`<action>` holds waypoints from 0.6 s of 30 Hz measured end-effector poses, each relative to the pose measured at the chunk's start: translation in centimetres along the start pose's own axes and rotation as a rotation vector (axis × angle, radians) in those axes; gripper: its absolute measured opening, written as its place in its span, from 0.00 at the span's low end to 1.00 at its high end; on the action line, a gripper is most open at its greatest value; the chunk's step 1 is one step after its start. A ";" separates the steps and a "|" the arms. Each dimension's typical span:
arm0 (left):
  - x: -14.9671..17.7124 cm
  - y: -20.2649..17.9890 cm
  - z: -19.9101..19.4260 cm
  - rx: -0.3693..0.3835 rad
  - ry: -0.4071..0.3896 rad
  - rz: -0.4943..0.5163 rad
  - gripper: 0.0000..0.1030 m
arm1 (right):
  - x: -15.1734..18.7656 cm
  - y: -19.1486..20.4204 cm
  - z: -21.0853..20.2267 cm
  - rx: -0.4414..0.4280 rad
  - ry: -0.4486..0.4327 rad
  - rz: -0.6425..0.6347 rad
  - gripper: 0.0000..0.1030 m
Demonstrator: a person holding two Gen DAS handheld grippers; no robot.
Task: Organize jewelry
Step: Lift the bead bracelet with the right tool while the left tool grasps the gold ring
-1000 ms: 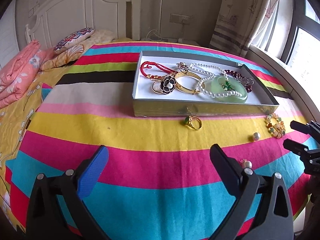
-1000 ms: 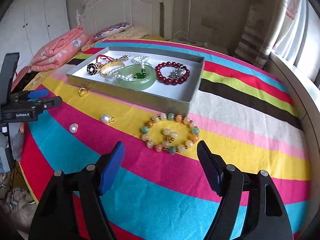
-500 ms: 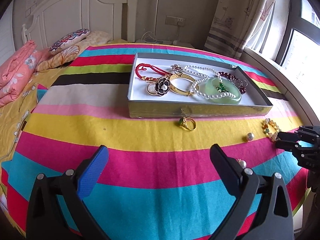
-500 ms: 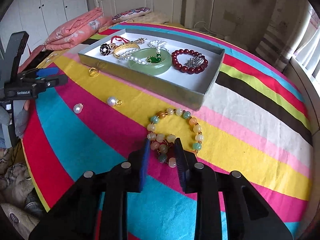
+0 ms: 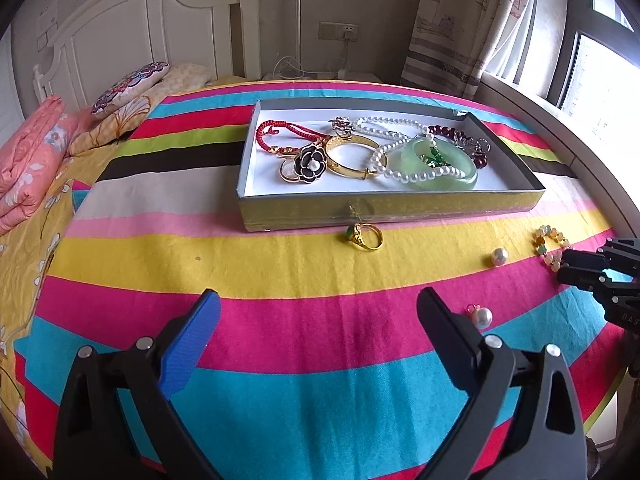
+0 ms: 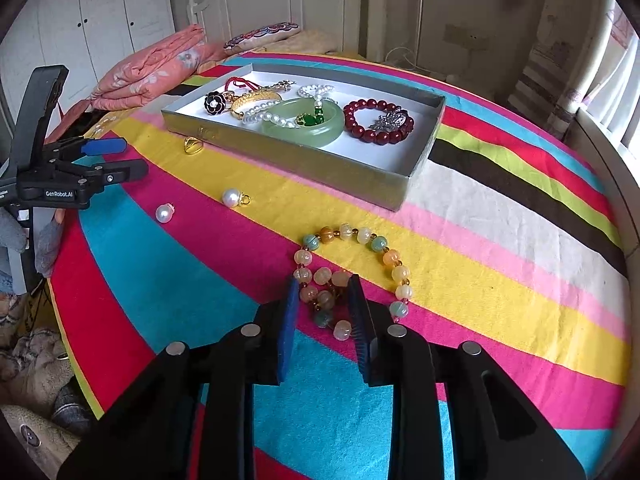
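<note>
A bracelet of pale orange and green beads [image 6: 376, 244] lies on the striped bedspread in front of the grey jewelry box [image 6: 320, 160]. My right gripper [image 6: 322, 284] is closing, and its pads pinch the bracelet's near side, bunching the beads. In the left wrist view the same gripper [image 5: 568, 266] sits at the far right on the bracelet [image 5: 546, 240]. My left gripper [image 5: 318, 296] hovers wide over the pink stripe with nothing between its jaws, which are closing slightly. A gold ring with a green stone [image 5: 364, 236] lies by the box wall [image 5: 400, 210]. Two loose pearls [image 5: 498, 257] [image 5: 482, 317] rest nearby.
The box holds a jade bangle [image 6: 316, 130], dark red beads [image 6: 376, 124], a pearl string, a gold bangle and a flower brooch. A folded pink quilt [image 6: 152, 68] and pillows lie by the headboard. The bed's edge drops off at the left, and a window sill runs along the right.
The right gripper came down over the bead bracelet and its jaws closed from wide to narrow around the near beads, which bunched together. The left gripper stayed in place.
</note>
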State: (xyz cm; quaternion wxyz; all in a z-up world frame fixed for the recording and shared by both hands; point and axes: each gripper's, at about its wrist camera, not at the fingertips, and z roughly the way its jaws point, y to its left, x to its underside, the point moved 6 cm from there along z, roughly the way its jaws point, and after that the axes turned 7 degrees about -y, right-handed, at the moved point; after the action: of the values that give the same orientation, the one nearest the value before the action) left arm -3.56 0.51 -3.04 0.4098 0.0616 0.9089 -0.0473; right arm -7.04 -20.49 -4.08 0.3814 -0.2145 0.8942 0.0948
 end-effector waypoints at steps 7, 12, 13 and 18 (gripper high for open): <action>-0.8 -1.1 1.0 0.031 0.037 -0.031 0.83 | 0.6 1.1 -0.6 0.024 -0.006 -0.025 0.20; -2.2 -1.9 3.4 -0.012 0.064 -0.034 0.66 | 0.6 0.9 -0.6 0.009 -0.010 -0.007 0.20; -2.3 -2.0 3.9 -0.013 0.072 -0.038 0.63 | 0.5 0.8 -0.5 0.009 -0.011 -0.006 0.20; -3.0 -2.4 4.8 -0.046 0.054 -0.023 0.54 | 0.6 0.7 -0.6 0.001 -0.015 0.004 0.20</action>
State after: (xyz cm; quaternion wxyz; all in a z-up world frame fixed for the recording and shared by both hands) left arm 1.56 -2.75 -3.83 0.3859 0.0427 0.9211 -0.0294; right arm -8.12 -20.21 -4.12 0.3879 -0.2120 0.8918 0.0966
